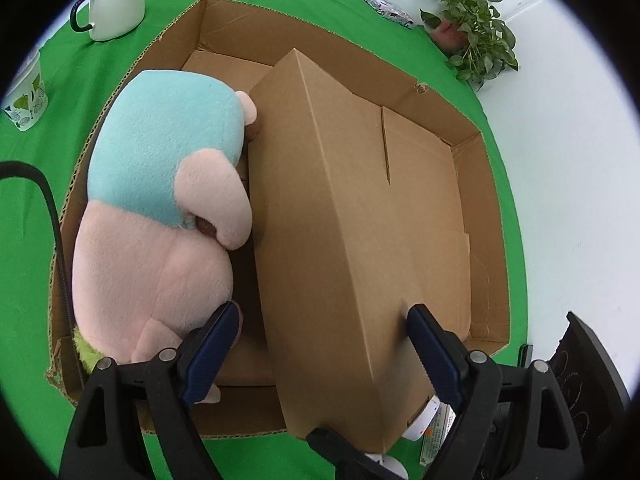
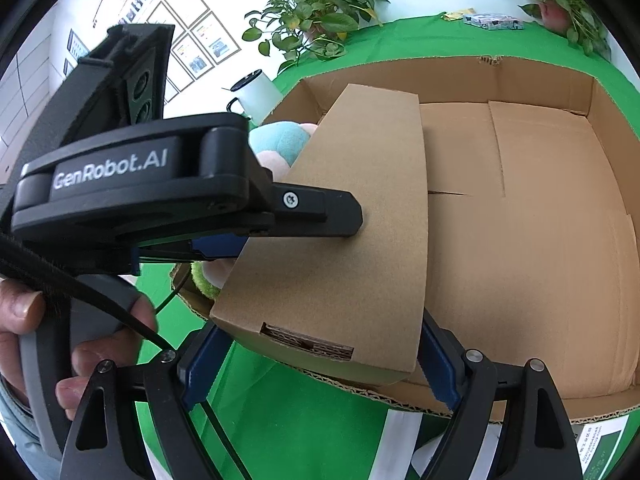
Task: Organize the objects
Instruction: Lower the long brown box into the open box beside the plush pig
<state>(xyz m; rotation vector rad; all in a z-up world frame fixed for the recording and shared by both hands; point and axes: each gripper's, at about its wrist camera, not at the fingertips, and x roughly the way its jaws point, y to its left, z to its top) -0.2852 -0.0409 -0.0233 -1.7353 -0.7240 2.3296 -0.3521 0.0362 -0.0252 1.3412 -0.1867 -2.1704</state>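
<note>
Both tools (image 1: 320, 320) (image 2: 320, 356) pinch the small carton (image 1: 340, 220) inside a big box (image 1: 480, 152) on green cloth (image 1: 80, 80).

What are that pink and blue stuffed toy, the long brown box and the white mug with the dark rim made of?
The pink and blue stuffed toy looks like soft plush fabric: fuzzy nap. The long brown box is matte corrugated cardboard; fluting shows at its end cutout. The white mug with the dark rim is probably enamelled metal, smooth and glossy, though ceramic is possible.
</note>
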